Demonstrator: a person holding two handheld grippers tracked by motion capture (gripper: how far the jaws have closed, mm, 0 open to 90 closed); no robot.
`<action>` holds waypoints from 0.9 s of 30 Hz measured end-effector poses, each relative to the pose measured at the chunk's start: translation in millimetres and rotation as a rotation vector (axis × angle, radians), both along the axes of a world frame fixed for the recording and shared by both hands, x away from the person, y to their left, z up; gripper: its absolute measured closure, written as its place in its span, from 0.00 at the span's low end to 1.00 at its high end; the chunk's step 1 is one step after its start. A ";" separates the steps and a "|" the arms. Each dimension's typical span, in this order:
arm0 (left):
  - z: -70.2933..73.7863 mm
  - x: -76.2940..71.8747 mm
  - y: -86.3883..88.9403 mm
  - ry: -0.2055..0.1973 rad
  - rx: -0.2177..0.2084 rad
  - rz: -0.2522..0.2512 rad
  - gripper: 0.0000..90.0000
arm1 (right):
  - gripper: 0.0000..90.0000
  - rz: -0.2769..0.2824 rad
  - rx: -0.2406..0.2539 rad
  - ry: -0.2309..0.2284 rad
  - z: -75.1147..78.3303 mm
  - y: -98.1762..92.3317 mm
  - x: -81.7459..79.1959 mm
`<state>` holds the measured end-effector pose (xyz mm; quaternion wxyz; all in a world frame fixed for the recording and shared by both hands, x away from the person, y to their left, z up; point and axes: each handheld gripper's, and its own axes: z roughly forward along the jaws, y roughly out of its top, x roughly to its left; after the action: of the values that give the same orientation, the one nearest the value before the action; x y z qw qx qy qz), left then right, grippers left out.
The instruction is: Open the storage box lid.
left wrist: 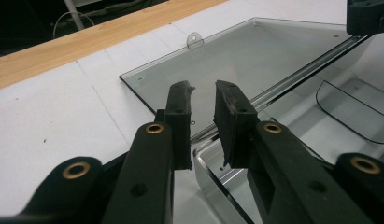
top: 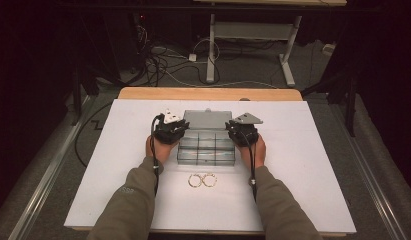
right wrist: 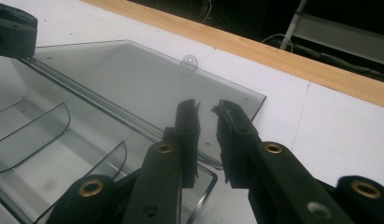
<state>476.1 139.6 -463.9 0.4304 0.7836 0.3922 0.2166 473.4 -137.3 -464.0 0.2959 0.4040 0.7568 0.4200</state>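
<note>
The clear compartment box (top: 206,148) is lying open mid-surface, its lid (top: 207,120) folded flat behind it and two rings (top: 202,180) just in front. The left gripper (left wrist: 202,109) and right gripper (right wrist: 208,122) are hovering at the box's rear corners, jaws slightly apart, clamping nothing. For a clean close, both should probably be catching the lid's far edge evenly and swinging together.

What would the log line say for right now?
box: lid open flat | left gripper: jaws slightly apart, empty | right gripper: same | rings: on table
</note>
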 end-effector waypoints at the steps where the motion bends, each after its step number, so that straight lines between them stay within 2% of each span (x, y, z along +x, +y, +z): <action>1: 0.3 -0.5 0.5 0.000 -0.002 -0.002 0.82 | 0.87 0.003 -0.006 -0.003 0.4 -0.4 -0.2; 4: 3.2 -2.9 2.0 -0.009 0.005 -0.017 0.82 | 0.87 0.008 -0.003 -0.010 2.3 -2.9 -1.4; 7: 10.5 -7.9 5.4 -0.040 0.002 -0.031 0.79 | 0.87 0.028 0.022 -0.035 8.1 -5.8 -6.0; 10: 20.0 -13.5 9.8 -0.068 -0.002 -0.044 0.80 | 0.87 0.054 0.010 -0.063 13.5 -7.8 -13.0; 11: 23.0 -15.4 10.9 -0.072 -0.002 -0.047 0.80 | 0.88 0.059 0.010 -0.060 14.9 -8.6 -15.8; 17: 39.6 -33.7 13.5 -0.130 0.050 -0.082 0.77 | 0.92 0.109 0.012 -0.091 27.0 -18.8 -30.3; 21: 45.2 -47.4 15.7 -0.155 0.060 -0.107 0.76 | 0.91 0.136 -0.004 -0.114 33.8 -23.4 -41.5; 23: 46.9 -54.0 16.5 -0.162 0.057 -0.109 0.73 | 0.90 0.144 -0.005 -0.124 36.9 -26.5 -47.3; 26: 47.7 -65.0 16.7 -0.183 0.087 -0.114 0.73 | 0.86 0.157 -0.004 -0.133 41.1 -31.8 -56.2; 27: 47.6 -69.1 16.8 -0.192 0.091 -0.116 0.69 | 0.83 0.162 -0.003 -0.138 42.2 -33.7 -60.0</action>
<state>406.9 156.4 -416.3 0.4420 0.7992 0.2929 0.2830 413.4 -171.0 -421.7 0.3132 0.3111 0.7654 0.4683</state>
